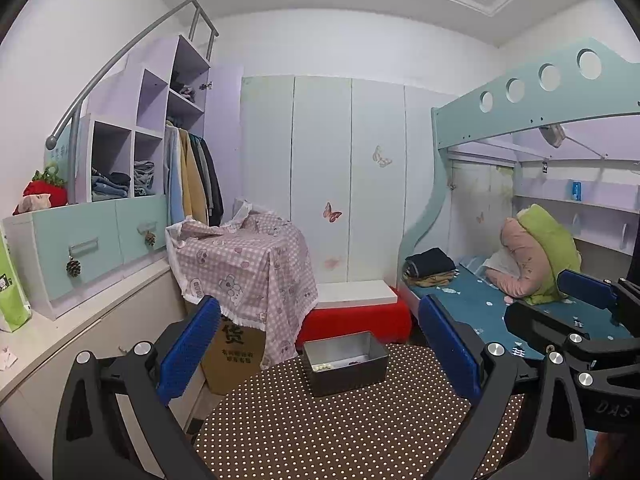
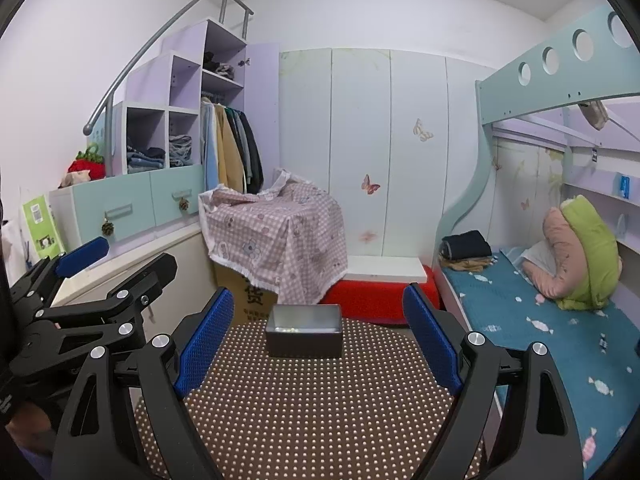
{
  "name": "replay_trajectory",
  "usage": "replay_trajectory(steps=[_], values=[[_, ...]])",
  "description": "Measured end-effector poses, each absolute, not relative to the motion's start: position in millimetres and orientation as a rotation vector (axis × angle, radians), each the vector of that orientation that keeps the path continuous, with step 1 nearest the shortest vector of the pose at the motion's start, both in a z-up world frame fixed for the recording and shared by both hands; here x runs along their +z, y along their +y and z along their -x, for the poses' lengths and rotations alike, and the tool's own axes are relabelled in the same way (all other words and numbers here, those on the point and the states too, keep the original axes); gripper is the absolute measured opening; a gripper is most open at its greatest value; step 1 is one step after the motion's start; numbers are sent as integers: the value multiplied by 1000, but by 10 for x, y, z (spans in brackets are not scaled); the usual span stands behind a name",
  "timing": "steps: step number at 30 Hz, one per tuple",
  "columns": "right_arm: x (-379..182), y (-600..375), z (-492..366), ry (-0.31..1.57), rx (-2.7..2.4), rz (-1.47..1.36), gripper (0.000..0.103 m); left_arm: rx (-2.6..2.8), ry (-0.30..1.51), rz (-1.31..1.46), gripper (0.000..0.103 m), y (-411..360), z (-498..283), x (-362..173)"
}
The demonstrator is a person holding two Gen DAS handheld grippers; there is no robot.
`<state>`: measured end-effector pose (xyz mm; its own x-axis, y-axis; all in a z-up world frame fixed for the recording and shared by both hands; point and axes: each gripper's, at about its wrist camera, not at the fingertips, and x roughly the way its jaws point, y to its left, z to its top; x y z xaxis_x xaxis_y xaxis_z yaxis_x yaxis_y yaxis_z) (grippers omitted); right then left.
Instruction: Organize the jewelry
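— Two tools fill the bottom of both views; how do they stand?

— Both are spread wide and hold nothing. The left tool (image 1: pixel 320 354) frames the lower middle of the left wrist view with its blue pads (image 1: pixel 188 350) far apart. The right tool (image 2: pixel 318 344) does the same in the right wrist view. Each also shows at the edge of the other's view: the right one at lower right, the left one at lower left.

— What lies under them?

— A brown tabletop (image 1: pixel 328 432) covered with pale dots, bare in the near part.

— And the jewelry?

— Just beyond the fingertips, near the far edge of the tabletop, stands a grey metal tin (image 1: pixel 346 362), open at the top. In the left wrist view a short row of pale beads (image 1: pixel 323 366) lies on its floor toward the near left corner, and a small dark piece (image 1: pixel 353 363) lies a little to their right. In the right wrist view only a faint glint shows inside, too small to tell apart.

— Behind the tabletop?

— A cardboard box (image 1: pixel 234 354) at centre left under a pink checked cloth (image 1: pixel 244 264), a red bench (image 1: pixel 356 322) carrying a white board, then the pale wardrobe doors (image 1: pixel 340 176) with butterfly stickers. At right sits the bunk bed (image 2: pixel 560 320) with a blue sheet and green and pink bedding.
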<state>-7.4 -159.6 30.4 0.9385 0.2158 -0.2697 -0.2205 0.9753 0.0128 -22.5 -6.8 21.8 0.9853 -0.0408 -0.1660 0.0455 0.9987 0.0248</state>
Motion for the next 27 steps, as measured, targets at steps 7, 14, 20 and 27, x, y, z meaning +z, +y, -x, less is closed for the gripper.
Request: replay_trajectory(steps=[7,14,20,27], values=[[301,-1599,77,273,223,18,84,-43,167,-28,96,-71,222,215],[303,-1603,74,274,222,17,84,-42,168,-30,96,-101,218,218],[295,-1606,79,276,220,16,84,-45,173,-30,96,-138,209,192],[283,-1611,78,282,221,13,84,-43,178,-32,96,-149,194,175]])
